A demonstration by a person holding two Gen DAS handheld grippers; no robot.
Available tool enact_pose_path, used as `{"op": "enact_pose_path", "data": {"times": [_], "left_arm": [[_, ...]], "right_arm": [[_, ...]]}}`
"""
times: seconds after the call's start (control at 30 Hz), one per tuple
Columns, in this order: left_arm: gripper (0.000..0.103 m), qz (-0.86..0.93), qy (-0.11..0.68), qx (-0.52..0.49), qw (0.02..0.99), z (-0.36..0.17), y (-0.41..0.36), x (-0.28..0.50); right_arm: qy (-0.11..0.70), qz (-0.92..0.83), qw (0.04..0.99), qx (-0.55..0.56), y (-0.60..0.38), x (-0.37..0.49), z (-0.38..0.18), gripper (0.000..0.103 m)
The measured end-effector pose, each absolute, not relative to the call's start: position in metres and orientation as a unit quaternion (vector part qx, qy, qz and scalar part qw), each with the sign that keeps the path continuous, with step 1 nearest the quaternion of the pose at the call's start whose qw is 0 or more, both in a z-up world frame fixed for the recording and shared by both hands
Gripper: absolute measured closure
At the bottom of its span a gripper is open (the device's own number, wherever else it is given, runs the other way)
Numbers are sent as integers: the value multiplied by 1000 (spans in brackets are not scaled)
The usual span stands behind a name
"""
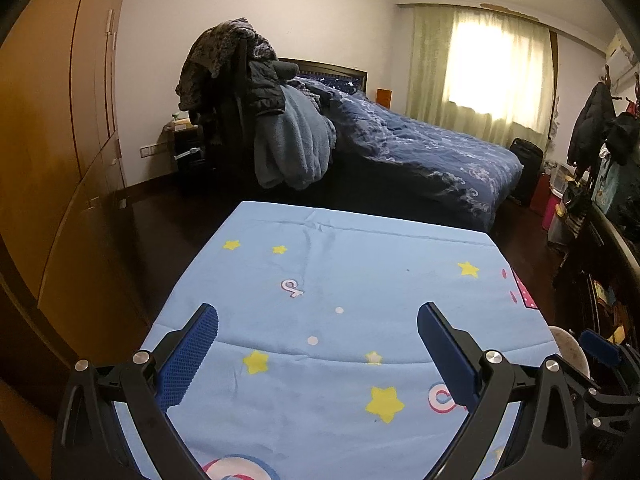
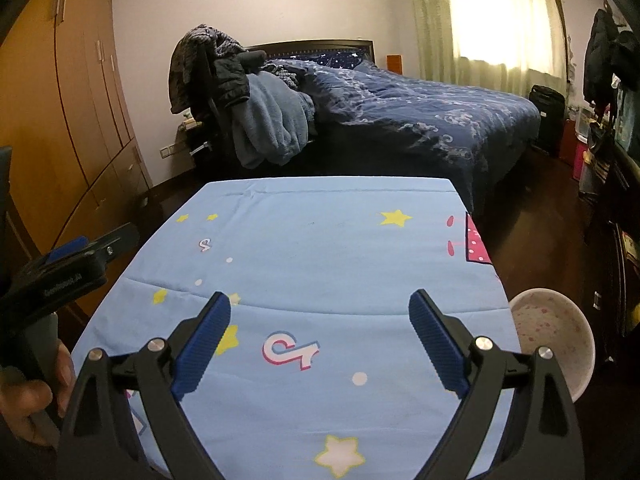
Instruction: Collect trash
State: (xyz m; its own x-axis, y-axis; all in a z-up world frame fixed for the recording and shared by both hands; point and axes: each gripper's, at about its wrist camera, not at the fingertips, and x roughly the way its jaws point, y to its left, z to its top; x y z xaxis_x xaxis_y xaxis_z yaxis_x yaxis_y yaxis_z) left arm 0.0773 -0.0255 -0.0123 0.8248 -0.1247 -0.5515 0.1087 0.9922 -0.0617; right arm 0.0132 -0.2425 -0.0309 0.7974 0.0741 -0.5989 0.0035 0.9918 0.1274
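A table under a light blue cloth [image 1: 352, 280] with yellow stars fills the middle of both views [image 2: 320, 248]. I see no trash on it. A white bin with a pink speckled lining [image 2: 552, 340] stands on the floor by the table's right edge; its rim shows in the left wrist view [image 1: 568, 344]. My left gripper [image 1: 318, 320] is open and empty above the near part of the cloth. My right gripper [image 2: 320, 308] is open and empty above the near part too. The left gripper's body [image 2: 68, 268] shows at the left of the right wrist view.
A bed with a dark blue quilt [image 1: 420, 148] stands beyond the table. A chair piled with clothes [image 1: 256, 112] stands at its near left. A wooden wardrobe [image 1: 60, 140] lines the left wall. Cluttered shelves and hanging coats [image 1: 600, 168] fill the right side.
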Motion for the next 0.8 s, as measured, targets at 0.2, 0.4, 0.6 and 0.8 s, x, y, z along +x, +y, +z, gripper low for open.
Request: {"op": "enact_pose_path", "data": {"times": [0.2,0.4,0.6,0.8], "left_arm": [[4,-63,289,-14,955,-13,-25,74],[4,-72,285,-13,956,-9,-28,67],[4,-78,268,-9,960,6,-32,57],[4,-85,261,-9,962,15,-34,49]], "right_arm": [[323,20,944,64,-242,14,-35,11],[324,20,943,69,-243,13,-35,10],[312,21,947,73,-246,8,-27,10],[294,24,953,74,-246,1,-14,7]]}}
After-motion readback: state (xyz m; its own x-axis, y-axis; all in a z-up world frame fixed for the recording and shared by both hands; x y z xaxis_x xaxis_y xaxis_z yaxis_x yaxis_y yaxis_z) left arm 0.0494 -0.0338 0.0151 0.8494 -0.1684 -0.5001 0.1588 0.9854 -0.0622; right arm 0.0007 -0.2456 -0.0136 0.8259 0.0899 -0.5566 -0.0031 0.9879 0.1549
